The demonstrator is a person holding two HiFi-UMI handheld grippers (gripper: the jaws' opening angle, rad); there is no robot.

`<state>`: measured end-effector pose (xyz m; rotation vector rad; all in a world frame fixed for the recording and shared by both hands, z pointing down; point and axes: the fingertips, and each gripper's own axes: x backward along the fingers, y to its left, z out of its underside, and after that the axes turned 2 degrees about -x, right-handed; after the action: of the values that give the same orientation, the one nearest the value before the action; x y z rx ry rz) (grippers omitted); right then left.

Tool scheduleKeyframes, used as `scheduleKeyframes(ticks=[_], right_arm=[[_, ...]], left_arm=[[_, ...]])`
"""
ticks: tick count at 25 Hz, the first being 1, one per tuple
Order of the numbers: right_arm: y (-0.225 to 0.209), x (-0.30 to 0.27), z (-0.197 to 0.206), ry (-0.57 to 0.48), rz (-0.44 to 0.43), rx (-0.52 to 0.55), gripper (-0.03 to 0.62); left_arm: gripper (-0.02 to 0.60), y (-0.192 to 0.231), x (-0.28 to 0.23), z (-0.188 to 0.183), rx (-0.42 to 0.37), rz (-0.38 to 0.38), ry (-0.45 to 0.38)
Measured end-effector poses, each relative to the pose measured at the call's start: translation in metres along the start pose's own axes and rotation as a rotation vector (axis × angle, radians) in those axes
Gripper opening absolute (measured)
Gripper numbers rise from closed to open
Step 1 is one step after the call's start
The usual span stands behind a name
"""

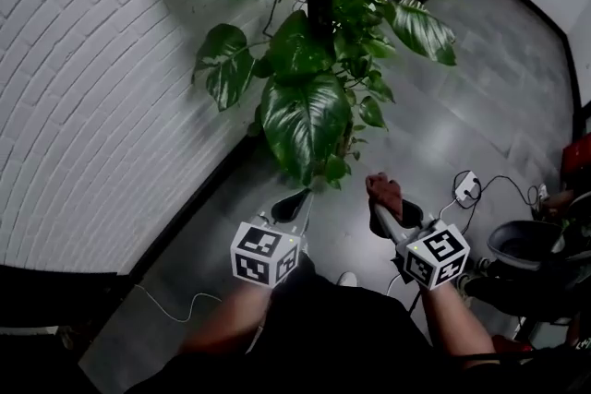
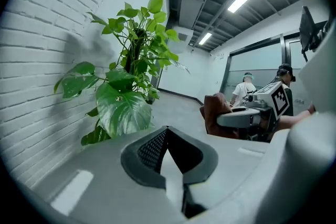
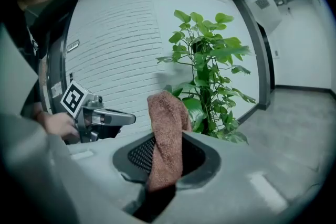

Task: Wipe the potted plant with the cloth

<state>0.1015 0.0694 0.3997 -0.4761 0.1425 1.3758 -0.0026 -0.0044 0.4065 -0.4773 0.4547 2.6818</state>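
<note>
A white brick wall (image 1: pixel 83 97) runs down the left, and the plant (image 1: pixel 314 32) stands close against it on the grey floor (image 1: pixel 462 125). Its pot is hidden under the foliage.

The left hand-held gripper (image 1: pixel 295 201) is held low, just below the biggest leaf (image 1: pixel 303 120) and not touching it. Its own view shows its jaws (image 2: pixel 167 131) drawn together with nothing between them. It is probably kept there as the free one, ready to steady or lift a leaf from below while the other wipes.

That big leaf hangs lowest and nearest the person, face out, so it looks like the natural first surface to wipe.

The right hand-held gripper (image 1: pixel 381 215) is level with the left one, just right of it and near the leaf's tip. Its jaws are clamped on a brown cloth (image 1: pixel 383 191). In its own view the cloth (image 3: pixel 165 113) stands up out of the jaws in a soft, bunched fold. With the loose end pointing forward like this, fabric rather than the hard jaws would meet the leaf. The cloth is clear of the plant, so I judge that wiping has not begun and that the next move is a gentle reach up and left onto the leaf.
</note>
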Motion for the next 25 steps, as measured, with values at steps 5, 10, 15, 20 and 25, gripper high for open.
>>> scheduleKeyframes(ticks=[5,10,15,20,25], right_arm=[[0.002,0.047,0.027,0.003,-0.019,-0.023,0.066],[0.005,0.081,0.049,0.008,-0.031,-0.046,0.066],[0.008,0.093,0.057,-0.004,-0.026,-0.054,0.066],[0.021,0.095,0.053,-0.011,-0.023,-0.045,0.066],[0.042,0.087,0.057,-0.010,-0.007,-0.080,0.066]], left_arm=[[0.009,-0.036,0.028,0.026,0.012,-0.058,-0.014],[0.009,-0.064,0.048,0.049,0.011,-0.095,-0.004],[0.009,-0.072,0.057,0.060,0.007,-0.106,0.001],[0.009,-0.070,0.056,0.053,0.004,-0.084,0.005],[0.009,-0.066,0.063,0.045,-0.030,-0.038,0.019]])
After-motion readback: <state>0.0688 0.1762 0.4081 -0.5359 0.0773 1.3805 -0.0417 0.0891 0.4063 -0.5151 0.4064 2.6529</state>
